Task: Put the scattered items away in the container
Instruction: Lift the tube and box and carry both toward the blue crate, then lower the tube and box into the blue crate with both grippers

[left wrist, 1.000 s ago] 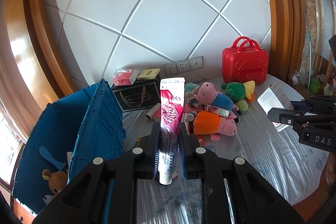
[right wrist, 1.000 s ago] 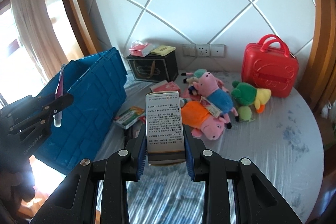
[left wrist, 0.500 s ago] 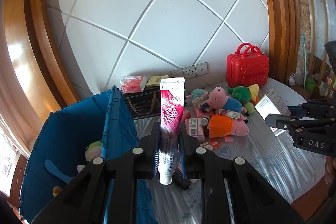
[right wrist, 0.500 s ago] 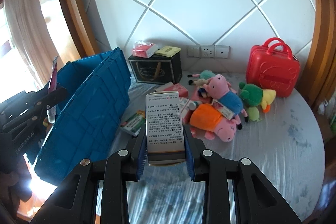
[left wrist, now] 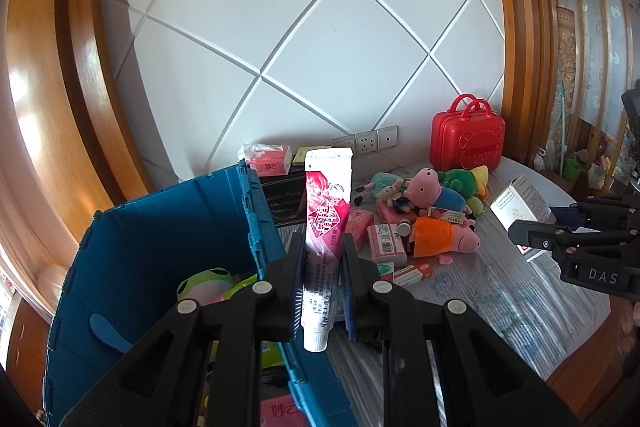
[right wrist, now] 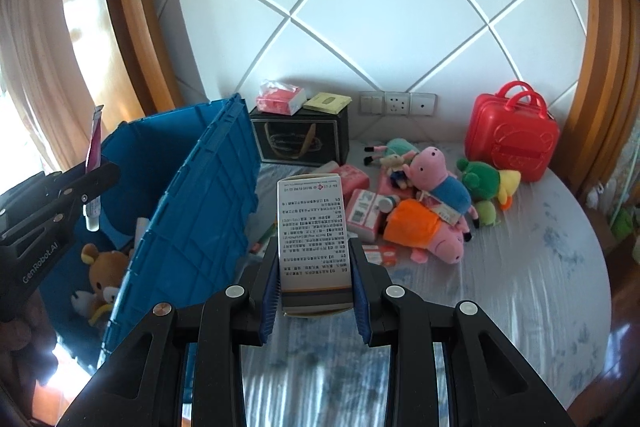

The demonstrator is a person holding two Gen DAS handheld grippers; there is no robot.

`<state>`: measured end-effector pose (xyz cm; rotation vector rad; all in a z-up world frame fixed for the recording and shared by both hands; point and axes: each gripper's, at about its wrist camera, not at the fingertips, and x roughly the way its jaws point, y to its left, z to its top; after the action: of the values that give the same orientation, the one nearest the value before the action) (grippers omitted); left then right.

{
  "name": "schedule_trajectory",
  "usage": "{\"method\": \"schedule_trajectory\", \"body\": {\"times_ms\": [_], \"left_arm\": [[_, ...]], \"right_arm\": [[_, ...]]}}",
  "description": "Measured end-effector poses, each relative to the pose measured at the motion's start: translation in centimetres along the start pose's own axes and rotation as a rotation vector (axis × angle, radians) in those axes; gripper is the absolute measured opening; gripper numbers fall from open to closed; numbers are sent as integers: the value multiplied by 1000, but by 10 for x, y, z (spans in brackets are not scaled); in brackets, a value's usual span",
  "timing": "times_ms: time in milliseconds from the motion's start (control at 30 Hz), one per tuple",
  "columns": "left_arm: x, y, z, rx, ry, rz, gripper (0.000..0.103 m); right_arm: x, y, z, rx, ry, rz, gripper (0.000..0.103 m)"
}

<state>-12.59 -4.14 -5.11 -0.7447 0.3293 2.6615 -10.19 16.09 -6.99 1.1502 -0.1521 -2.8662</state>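
My left gripper [left wrist: 322, 259] is shut on a pink and white toothpaste tube [left wrist: 327, 211] held upright, cap down, just over the right wall of the open blue crate [left wrist: 160, 227]. In the right wrist view that same tube [right wrist: 94, 155] hangs above the crate [right wrist: 208, 211] at the left. My right gripper [right wrist: 316, 267] is shut on a white printed medicine box [right wrist: 312, 227], over the table beside the crate's raised lid flap. Plush toys lie inside the crate: a bear [right wrist: 105, 267] and a green frog [left wrist: 208, 281].
Scattered on the plastic-covered round table [right wrist: 520, 287] are pig plushes [right wrist: 436, 183], a green plush [right wrist: 484, 183], pink boxes [right wrist: 364, 211] and small packs. A red case [right wrist: 512, 135] and a black box [right wrist: 300, 141] stand against the wall.
Both grippers have carried their items leftward toward the crate. The toothpaste tube now sits at the crate's wall, and more of the crate's inside shows in the left wrist view.
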Motion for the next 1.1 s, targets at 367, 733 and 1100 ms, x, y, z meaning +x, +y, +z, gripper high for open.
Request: {"method": "schedule_trajectory", "body": {"times_ms": [367, 733, 1100], "left_arm": [[-14, 4, 2, -54, 10, 62, 16], [-20, 5, 3, -85, 39, 130, 16], [-28, 82, -9, -114, 9, 109, 16]], "right_arm": [[2, 11, 3, -43, -7, 55, 30], [11, 7, 1, -62, -5, 133, 31], [17, 69, 16, -65, -29, 108, 30]]}}
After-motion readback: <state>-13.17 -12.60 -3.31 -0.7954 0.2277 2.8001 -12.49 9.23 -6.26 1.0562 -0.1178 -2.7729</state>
